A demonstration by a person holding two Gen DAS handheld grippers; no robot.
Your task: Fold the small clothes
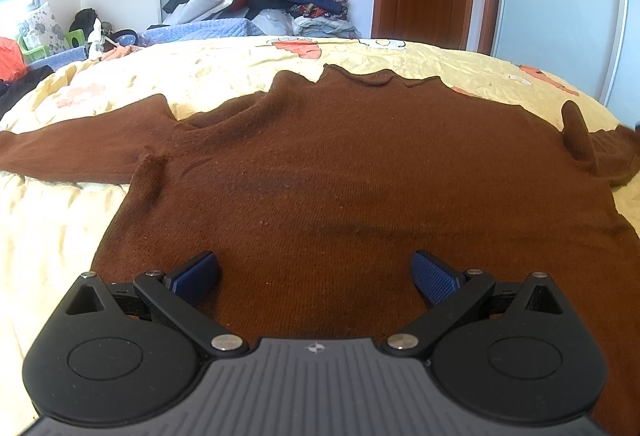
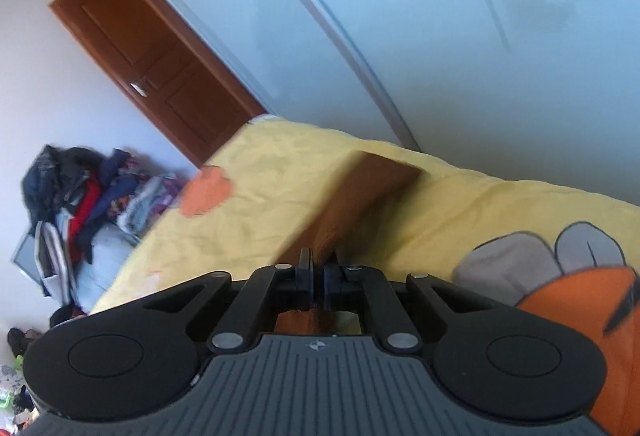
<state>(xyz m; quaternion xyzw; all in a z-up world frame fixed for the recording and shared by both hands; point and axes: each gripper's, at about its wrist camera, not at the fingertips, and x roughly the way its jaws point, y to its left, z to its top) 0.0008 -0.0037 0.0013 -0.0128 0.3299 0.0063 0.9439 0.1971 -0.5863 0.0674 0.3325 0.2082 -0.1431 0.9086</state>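
Right tongs (image 2: 317,282) clamped on sweater (image 1: 340,172) sleeve (image 2: 360,196), which runs straight ahead; left tongs (image 1: 314,278) gape empty over hem.

Beyond the right gripper (image 2: 317,278), the clothes pile (image 2: 86,196) and wooden door (image 2: 152,68) smear with blur, while ahead of the left gripper (image 1: 314,276) the brown sweater (image 1: 340,164) has both sleeve ends cut off by the picture's edges.
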